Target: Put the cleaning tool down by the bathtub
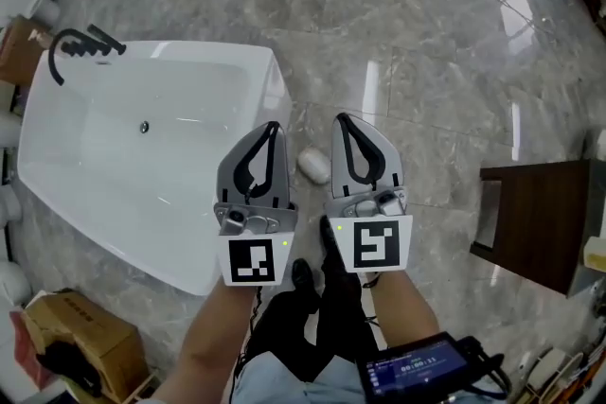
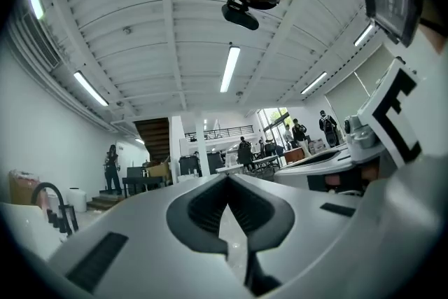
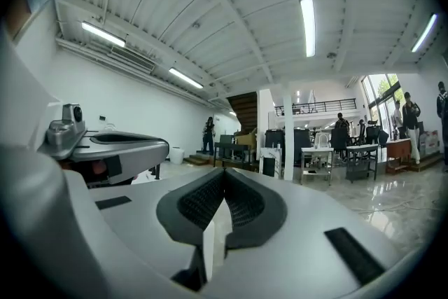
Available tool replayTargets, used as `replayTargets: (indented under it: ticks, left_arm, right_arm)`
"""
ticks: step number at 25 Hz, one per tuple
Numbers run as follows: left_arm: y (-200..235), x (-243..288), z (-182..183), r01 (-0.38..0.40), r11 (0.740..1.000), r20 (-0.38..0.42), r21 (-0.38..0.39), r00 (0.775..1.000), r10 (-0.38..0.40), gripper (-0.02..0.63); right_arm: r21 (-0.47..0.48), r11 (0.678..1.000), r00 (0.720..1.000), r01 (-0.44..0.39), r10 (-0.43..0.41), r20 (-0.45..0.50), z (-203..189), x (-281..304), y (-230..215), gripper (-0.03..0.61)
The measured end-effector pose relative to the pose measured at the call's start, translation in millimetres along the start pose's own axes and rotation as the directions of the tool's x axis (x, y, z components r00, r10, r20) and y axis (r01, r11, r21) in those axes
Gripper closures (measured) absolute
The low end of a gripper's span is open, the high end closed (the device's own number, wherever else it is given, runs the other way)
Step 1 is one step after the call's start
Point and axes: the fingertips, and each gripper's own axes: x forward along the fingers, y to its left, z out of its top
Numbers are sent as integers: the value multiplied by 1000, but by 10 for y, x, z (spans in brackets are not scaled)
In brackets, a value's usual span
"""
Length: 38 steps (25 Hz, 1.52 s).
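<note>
Head view, from the left: the white bathtub (image 1: 189, 49) with its black faucet (image 1: 80, 45) fills that side. The left gripper (image 1: 272, 133) hangs over the tub's near corner, its jaws closed tip to tip with nothing between them, as the left gripper view confirms. Just right of it, on the marble floor (image 1: 426, 61) close beside that corner, lies a pale rounded lump that I take for the cleaning tool (image 1: 313, 166); it is too small to give a long axis. It shows in the gap between both grippers, a shade nearer the right gripper (image 1: 343, 124), which is likewise pinched together and empty. Neither touches it, so the tool seems already set down.
</note>
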Motion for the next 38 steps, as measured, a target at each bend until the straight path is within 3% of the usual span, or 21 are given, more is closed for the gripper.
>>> replayTargets:
  ticks: [5,10,14,17,24,38]
  left_arm:
    - [62,-265,793,-22,1000,25,12,999,21,600]
    - [189,-673,1589,-27,999,100,17,995,25,600]
    - [307,-981,2183,-71,997,151,-1,986,70,600]
    - [244,-1143,2524,-77,996,160,34,985,70,600]
    - [233,-1468,2820,-99,995,173,32,981,92,600]
    - [370,-1814,3036,-126,992,224,21,967,118,600]
  right_arm:
    - [-29,999,997,21,-19,73,884,-297,18,565]
    - [-62,997,991,49,-40,126,1609,-715,170,565]
    - [-90,994,989,54,-41,139,2055,-999,363,565]
    - [-112,992,989,53,-36,145,2311,-1218,450,565]
    - [-145,989,983,35,-8,184,2708,-1514,657,565]
    - [-180,983,973,35,7,232,3016,-1698,951,566]
